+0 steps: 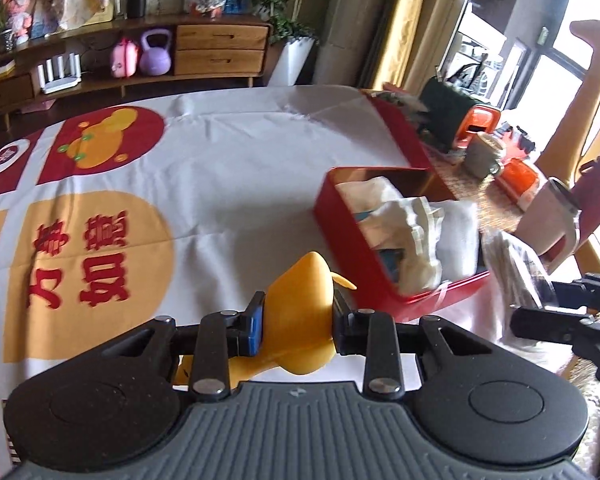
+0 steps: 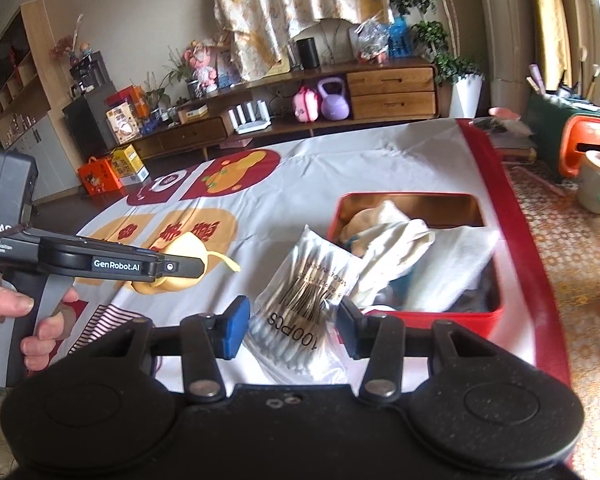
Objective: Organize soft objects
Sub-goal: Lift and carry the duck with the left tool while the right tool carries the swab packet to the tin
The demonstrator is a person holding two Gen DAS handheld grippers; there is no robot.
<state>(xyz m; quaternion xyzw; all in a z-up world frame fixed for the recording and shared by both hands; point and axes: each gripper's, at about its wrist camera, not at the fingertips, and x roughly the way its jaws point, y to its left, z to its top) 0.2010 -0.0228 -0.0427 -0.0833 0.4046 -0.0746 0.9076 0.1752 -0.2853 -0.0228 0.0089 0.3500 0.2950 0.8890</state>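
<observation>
Two hand-held grippers: the left hand-held gripper (image 1: pixel 296 326) clamps one yellow soft toy (image 1: pixel 300 312) above the desk (image 1: pixel 228 184); the right hand-held gripper (image 2: pixel 292 330) pinches one bag of cotton swabs (image 2: pixel 300 300) beside one red tin (image 2: pixel 496 312) of cloths.

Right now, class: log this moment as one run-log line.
left gripper: shut on yellow soft toy | right gripper: shut on cotton swab bag | red tin: open, holds cloths

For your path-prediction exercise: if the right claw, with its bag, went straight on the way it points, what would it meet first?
Probably the red tin, or the white cloths piled in it; the bag of cotton swabs in the right claw already reaches its near edge. Depth is uncertain.
</observation>
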